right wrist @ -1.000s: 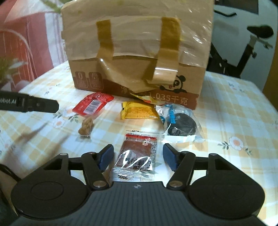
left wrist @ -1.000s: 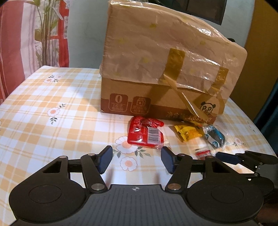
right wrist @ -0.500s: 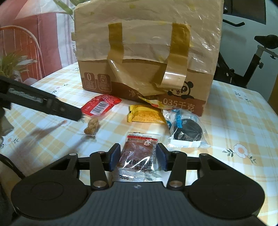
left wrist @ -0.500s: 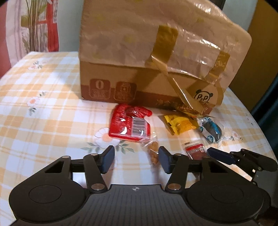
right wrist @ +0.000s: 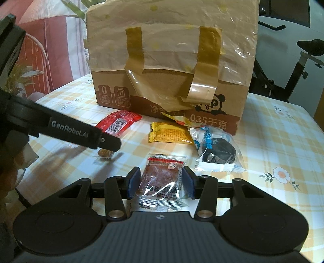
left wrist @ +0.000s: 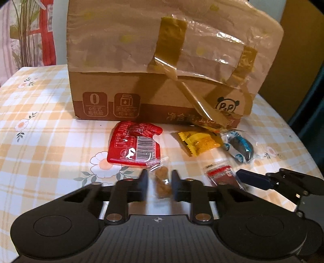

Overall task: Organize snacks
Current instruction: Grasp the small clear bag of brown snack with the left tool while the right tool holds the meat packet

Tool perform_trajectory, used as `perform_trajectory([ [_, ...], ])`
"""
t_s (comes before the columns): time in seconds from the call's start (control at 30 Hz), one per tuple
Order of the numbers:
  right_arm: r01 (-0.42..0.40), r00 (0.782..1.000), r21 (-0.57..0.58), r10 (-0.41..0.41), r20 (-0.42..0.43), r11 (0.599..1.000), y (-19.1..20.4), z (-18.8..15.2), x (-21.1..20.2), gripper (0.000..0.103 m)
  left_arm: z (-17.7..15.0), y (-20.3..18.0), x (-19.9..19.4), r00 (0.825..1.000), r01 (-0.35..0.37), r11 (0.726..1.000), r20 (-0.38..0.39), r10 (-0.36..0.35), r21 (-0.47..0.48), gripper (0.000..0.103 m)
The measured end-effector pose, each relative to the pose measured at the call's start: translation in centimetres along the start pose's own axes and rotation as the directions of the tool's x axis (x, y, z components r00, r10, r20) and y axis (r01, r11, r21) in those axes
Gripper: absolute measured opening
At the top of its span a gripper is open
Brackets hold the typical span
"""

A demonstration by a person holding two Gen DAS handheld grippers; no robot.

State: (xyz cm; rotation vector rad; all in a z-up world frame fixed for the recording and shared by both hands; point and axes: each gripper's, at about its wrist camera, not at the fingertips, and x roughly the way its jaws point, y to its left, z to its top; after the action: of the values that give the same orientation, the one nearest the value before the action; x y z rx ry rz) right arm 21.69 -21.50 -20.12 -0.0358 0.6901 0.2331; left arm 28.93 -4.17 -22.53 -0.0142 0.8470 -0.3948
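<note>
A: Where's the left gripper?
B: Its jaws have just been closing; now clenched on the clear packet of brown nuggets, below the red sachet.
A: The right gripper?
B: Pads flank the dried-meat packet on the checked tablecloth; whether they press it, I cannot tell.

- The worktop wears a yellow-checked cloth with daisies.
- A red and pink curtain hangs at upper left.
- An exercise bike stands at right before a pale wall.
</note>
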Motion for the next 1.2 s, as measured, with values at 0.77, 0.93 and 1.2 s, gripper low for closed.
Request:
perform_trajectory([
  [0.77,-0.025,0.999,0.027,0.025,0.02,0.999,-0.1,-0.1,-0.6,0.047,-0.5,1.5,-4.7,0.992,-0.018,1.0,0.128,0.018,0.0,0.018],
  [0.93,-0.028,0.999,0.031,0.027,0.038,0.999,0.1,0.1,-1.1,0.046,-0.5,1.6,-5.6,0.987,-0.028,1.0,0.158,0.027,0.004,0.018],
  [1.2,-0.028,0.996,0.01,0.027,0.086,1.0,0.4,0.7,-2.4,0.046,-0.4,2.0,-6.4,0.982,-0.033,0.999,0.185,0.034,-0.005,0.018],
])
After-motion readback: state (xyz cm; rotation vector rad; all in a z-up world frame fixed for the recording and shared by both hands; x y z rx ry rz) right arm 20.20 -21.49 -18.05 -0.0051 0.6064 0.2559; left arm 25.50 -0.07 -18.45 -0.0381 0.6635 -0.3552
